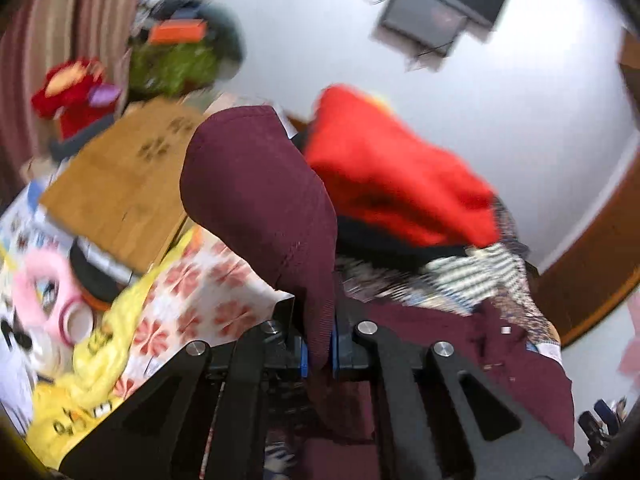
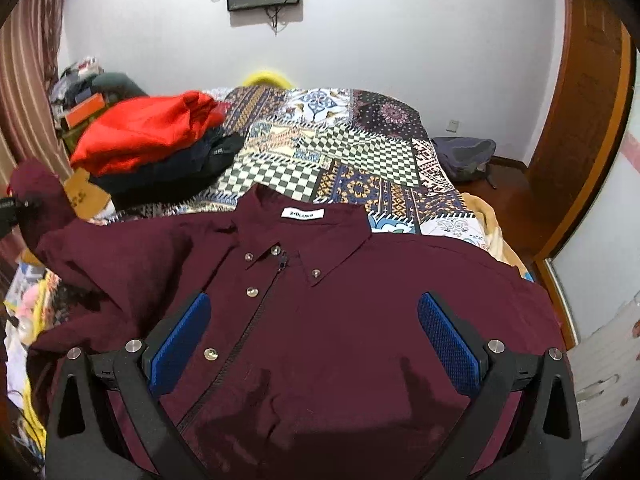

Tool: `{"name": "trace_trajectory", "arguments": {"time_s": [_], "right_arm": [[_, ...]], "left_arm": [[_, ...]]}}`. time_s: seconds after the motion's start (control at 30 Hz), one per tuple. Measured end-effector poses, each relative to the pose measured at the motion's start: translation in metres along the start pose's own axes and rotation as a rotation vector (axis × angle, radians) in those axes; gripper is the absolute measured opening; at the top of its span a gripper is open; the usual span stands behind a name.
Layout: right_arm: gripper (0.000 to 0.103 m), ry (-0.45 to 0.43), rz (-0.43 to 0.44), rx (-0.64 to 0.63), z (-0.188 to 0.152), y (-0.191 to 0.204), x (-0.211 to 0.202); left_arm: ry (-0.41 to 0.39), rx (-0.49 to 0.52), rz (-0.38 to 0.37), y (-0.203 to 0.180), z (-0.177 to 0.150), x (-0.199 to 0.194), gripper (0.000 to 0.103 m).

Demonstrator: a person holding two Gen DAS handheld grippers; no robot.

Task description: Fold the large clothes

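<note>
My left tongs (image 1: 319, 354) are pressed together on a fold of the maroon shirt (image 2: 320, 320), and the pinched cloth rises in a rounded hump above the blue pads (image 1: 303, 354). The left wrist view is blurred, so I can make out little past that hump: a red garment (image 1: 384, 176) sits beyond it, with a brown cardboard sheet (image 1: 120, 184) to its left.

My right tongs (image 2: 314, 344) are spread wide, one blue pad on each side of the shirt's chest, with nothing between them. I cannot tell whether they touch the fabric.

The shirt lies front-up on the bed, over the patchwork bedspread (image 2: 340, 140). Its collar points away from me, with a white label (image 2: 302, 214) showing inside the neck. A dark zipper (image 2: 244, 328) runs diagonally down the front, beside silver snaps. The sleeve (image 2: 44, 200) at the left edge of the right wrist view is lifted off the bed. Behind it, a pile of folded clothes (image 2: 160, 160) rests on the bedspread, red on top and dark pieces beneath.
</note>
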State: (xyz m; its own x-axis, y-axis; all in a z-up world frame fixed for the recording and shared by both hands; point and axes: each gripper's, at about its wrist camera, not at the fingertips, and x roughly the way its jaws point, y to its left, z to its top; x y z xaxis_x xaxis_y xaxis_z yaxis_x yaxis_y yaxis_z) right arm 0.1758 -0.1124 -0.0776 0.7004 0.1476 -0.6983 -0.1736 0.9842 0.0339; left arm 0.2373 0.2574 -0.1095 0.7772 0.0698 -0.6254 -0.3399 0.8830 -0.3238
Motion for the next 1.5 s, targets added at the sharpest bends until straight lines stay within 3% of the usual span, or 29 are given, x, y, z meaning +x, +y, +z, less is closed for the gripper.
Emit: {"name": "trace_trajectory", "arguments": {"time_s": [0.2,0.47,0.67,0.8,0.9,0.97,1.03,1.23,1.37,1.5], "right_arm": [[0.103,-0.048,-0.004,0.02,-0.003,-0.016,-0.011],[0.103,-0.108,-0.037,0.094,-0.006,-0.058,-0.028],[0.103,-0.124,-0.087,0.165,-0.013,-0.096,-0.038],[0.103,-0.12,-0.127,0.214,-0.02,-0.12,-0.042],[0.103,-0.111,-0.147,0.247,-0.026,-0.135,-0.044],[0.103,-0.103,-0.158,0.27,-0.03,-0.144,-0.045],[0.103,-0.095,-0.155,0.293,-0.034,-0.151,-0.045],[0.103,-0.056,-0.081,0.361,-0.036,-0.161,-0.038],[0.103,-0.035,-0.012,0.374,-0.036,-0.16,-0.032],[0.103,0.012,0.082,0.382,-0.029,-0.158,-0.016]], "left_arm": [[-0.07,0.131,-0.135,-0.084,0.017,-0.033,0.006],[-0.064,0.318,-0.303,-0.207,0.013,-0.044,0.006],[0.029,0.469,-0.431,-0.304,-0.024,-0.032,0.006],[0.14,0.585,-0.479,-0.362,-0.066,-0.016,0.007],[0.232,0.647,-0.506,-0.391,-0.098,-0.007,0.016],[0.284,0.673,-0.527,-0.4,-0.116,-0.006,0.036],[0.289,0.691,-0.543,-0.406,-0.13,-0.014,0.049],[0.203,0.726,-0.525,-0.394,-0.126,-0.042,0.069],[0.121,0.724,-0.418,-0.352,-0.104,-0.04,0.083],[0.12,0.691,-0.271,-0.294,-0.087,-0.023,0.084]]}}
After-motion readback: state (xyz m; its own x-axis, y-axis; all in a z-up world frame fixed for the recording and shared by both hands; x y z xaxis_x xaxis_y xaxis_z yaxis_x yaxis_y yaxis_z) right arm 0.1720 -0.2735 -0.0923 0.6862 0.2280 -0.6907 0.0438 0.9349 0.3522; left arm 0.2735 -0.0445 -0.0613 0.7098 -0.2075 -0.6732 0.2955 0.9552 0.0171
